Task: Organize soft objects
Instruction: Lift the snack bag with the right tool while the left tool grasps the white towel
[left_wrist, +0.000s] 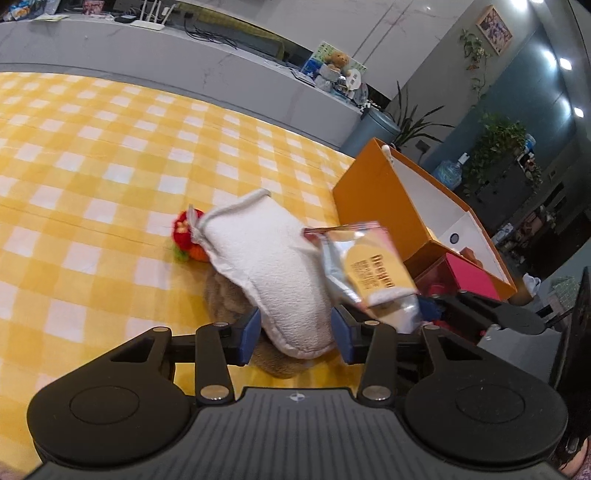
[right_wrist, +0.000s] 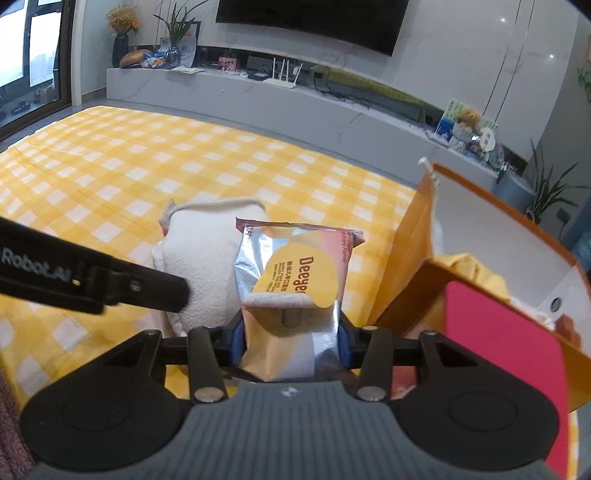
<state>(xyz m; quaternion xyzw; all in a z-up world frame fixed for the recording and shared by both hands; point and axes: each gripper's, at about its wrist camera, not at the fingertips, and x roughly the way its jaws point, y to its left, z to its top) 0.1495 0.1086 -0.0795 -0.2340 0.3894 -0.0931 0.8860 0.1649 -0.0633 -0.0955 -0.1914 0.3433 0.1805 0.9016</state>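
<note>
**Both claws loaded, box on the right**

My left claw (left_wrist: 295, 328) is pinching a white pad (left_wrist: 269, 273) w/ both blue pads pressing its sides, lifting it clear of the yellow check cloth (left_wrist: 92, 166). My right claw (right_wrist: 291, 343) is gripping a foil pouch (right_wrist: 295, 273) by its lower end, pouch standing upright, just right of the white pad & near touching it. A brown furry thing (left_wrist: 229, 299) is lying on the cloth under the pad; a red knit toy (left_wrist: 186, 236) is sitting just behind. The orange box (left_wrist: 373, 199) is standing open at the right, a pink box (right_wrist: 498, 343) inside its near end.
</note>
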